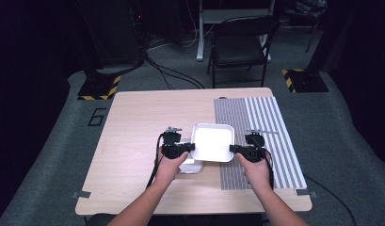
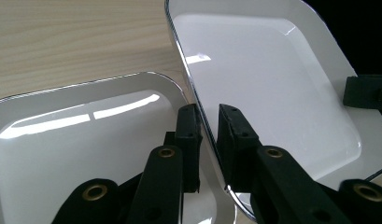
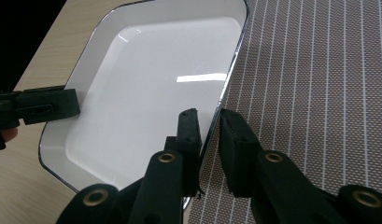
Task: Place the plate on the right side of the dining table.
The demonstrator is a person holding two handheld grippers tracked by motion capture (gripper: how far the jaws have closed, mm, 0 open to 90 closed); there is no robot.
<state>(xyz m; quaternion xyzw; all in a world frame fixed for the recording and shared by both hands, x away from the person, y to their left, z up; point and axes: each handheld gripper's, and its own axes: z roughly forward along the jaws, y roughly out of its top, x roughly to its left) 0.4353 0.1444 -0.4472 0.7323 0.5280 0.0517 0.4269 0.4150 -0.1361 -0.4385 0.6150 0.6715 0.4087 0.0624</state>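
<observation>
Left gripper (image 1: 192, 147) and right gripper (image 1: 233, 149) each clamp opposite rims of white square plate (image 1: 212, 142), held mid-tabletop over striped mat's (image 1: 270, 141) left edge; second plate (image 2: 76, 154) lies beneath.

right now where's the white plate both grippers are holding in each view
High view: the held plate sits mid-table, between the left gripper and right gripper, above a second plate.
Left gripper view: upper right, tilted, its rim between the jaws.
Right gripper view: centre left, its rim between the jaws.
Shared landmark: the plate's dark rim line; the striped mat also shows in the right gripper view.
</observation>
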